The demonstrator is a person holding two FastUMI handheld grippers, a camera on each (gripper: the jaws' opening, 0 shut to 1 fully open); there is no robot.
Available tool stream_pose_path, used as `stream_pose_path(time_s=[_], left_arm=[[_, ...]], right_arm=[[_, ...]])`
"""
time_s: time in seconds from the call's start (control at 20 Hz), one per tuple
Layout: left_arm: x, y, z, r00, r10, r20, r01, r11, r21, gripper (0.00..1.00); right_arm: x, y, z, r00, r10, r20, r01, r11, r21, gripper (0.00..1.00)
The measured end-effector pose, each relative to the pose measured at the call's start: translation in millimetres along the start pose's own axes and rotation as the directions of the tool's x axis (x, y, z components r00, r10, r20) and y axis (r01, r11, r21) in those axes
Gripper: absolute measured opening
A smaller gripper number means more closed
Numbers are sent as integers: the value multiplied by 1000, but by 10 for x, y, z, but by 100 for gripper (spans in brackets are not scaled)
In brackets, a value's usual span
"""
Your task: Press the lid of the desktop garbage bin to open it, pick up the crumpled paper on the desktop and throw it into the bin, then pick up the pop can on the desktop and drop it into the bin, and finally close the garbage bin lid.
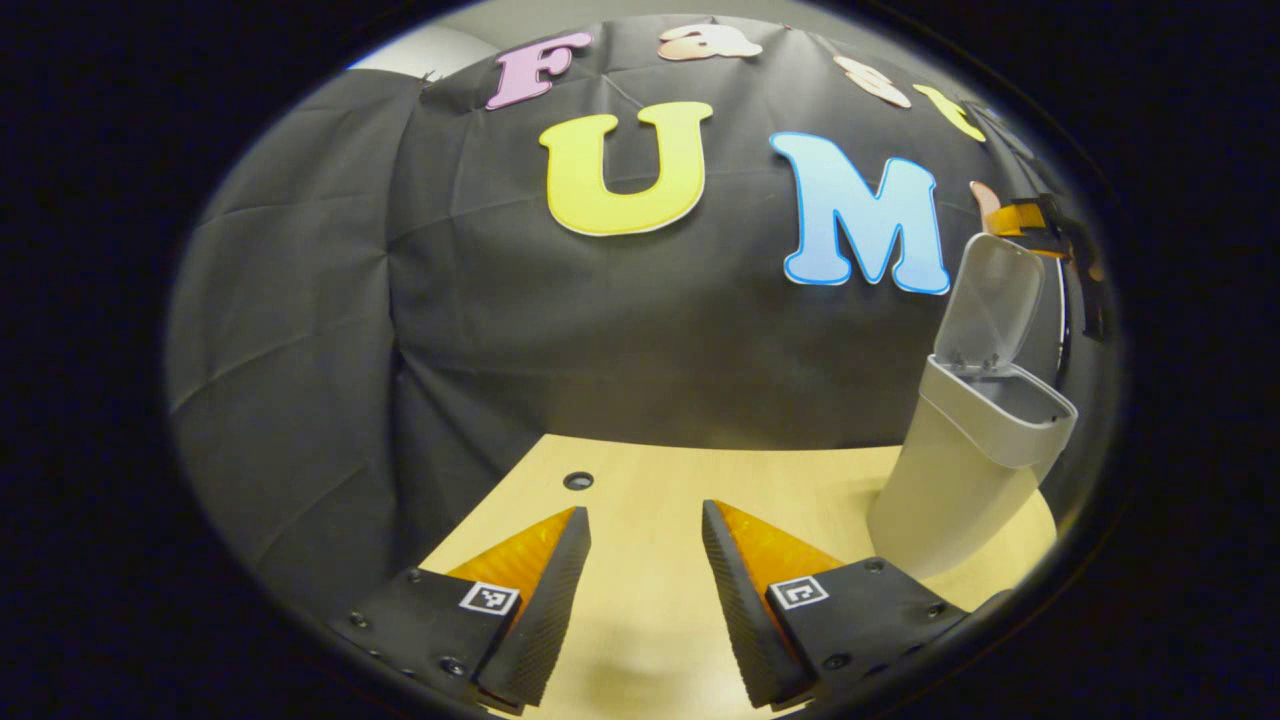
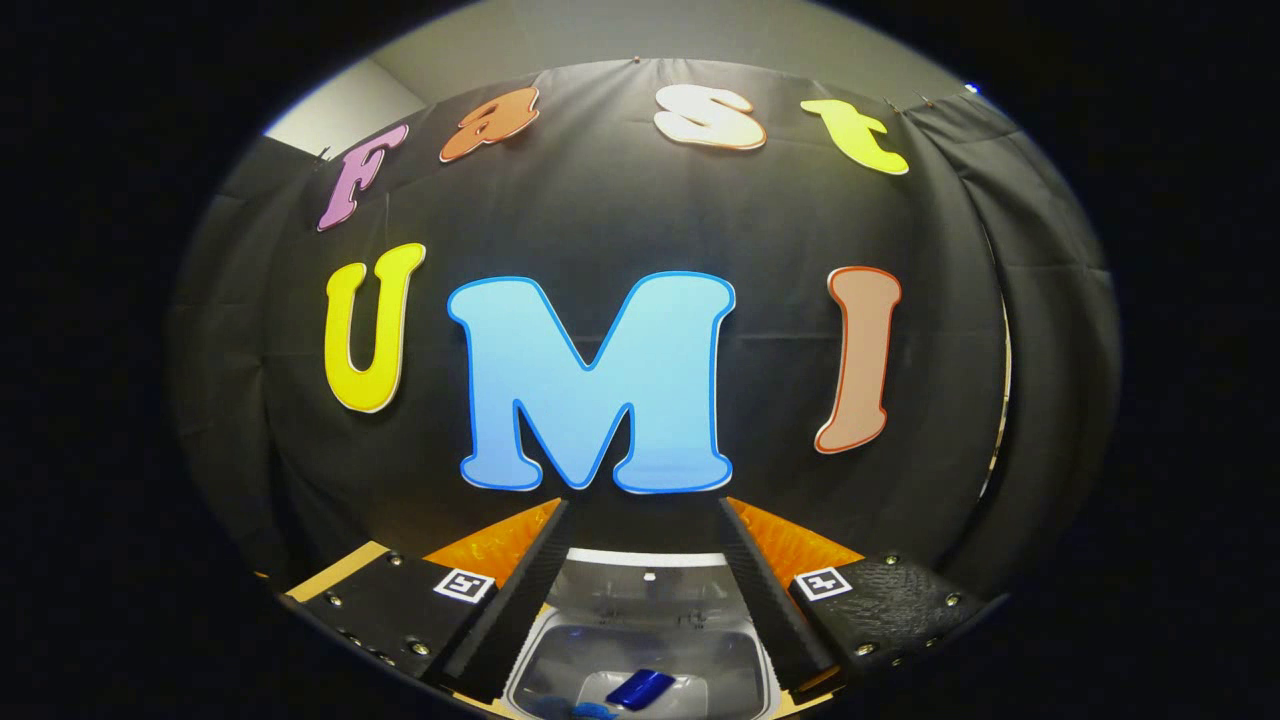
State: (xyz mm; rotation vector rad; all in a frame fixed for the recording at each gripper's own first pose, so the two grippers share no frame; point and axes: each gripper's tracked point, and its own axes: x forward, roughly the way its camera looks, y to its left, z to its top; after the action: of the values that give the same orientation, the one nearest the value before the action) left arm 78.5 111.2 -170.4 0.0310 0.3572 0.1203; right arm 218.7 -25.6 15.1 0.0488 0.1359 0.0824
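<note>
Seen from the left gripper view, the left gripper (image 1: 645, 525) is held low and nearly level over the light wooden tabletop (image 1: 650, 610), pointing toward the table's far edge and the black cloth wall. Its two fingers stand well apart with nothing between them. A small round hole (image 1: 578, 480) sits in the tabletop near the far edge, just ahead of the gripper's left finger. The garbage bin (image 1: 960, 470), a pale, tall container, stands on the tabletop near its far right corner, to the right of the gripper and apart from it. Its lid (image 1: 990, 305) is raised upright at the back. Above the lid, at the picture's right edge, the other gripper shows in part.

In the right gripper view, the right gripper (image 2: 645, 520) is held above the open bin (image 2: 640, 650), tilted to look down into it past its own fingers. The fingers are spread wide and hold nothing. Inside the bin lies a shiny blue pop can (image 2: 640, 688), on the bottom. A strip of tabletop edge (image 2: 335, 572) shows at the lower left.
</note>
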Motion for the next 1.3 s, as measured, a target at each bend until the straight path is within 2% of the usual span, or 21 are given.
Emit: stream_pose_path(time_s=[0.65, 0.85, 0.9, 0.95, 1.0, 1.05, 1.3], left_arm=[[-291, -59, 87, 999, -13, 30, 14, 1000, -24, 76], [-386, -47, 87, 999, -8, 38, 9, 999, -43, 76], [-401, -48, 77, 999, -7, 36, 8, 999, -50, 79], [-409, -33, 64, 999, -3, 36, 5, 998, -56, 76], [-433, -22, 66, 999, 1, 37, 2, 998, -62, 79], [-461, -12, 61, 999, 4, 38, -2, 998, -66, 76], [-543, 88, 33, 999, 29, 40, -26, 997, -76, 76]], right_arm=[[-468, 59, -455, 994, 29, -103, -29, 1000, 6, 94], [-597, 81, -653, 989, 29, -148, -31, 999, -9, 94], [-629, 78, -708, 986, 29, -163, -31, 999, -9, 94], [-653, 75, -763, 984, 28, -177, -30, 1000, -8, 94], [-689, 77, -822, 982, 27, -189, -28, 1000, -7, 94], [-715, 80, -879, 980, 26, -198, -28, 1000, -9, 94], [-783, 94, -1156, 970, 26, -241, -30, 999, -12, 94]])
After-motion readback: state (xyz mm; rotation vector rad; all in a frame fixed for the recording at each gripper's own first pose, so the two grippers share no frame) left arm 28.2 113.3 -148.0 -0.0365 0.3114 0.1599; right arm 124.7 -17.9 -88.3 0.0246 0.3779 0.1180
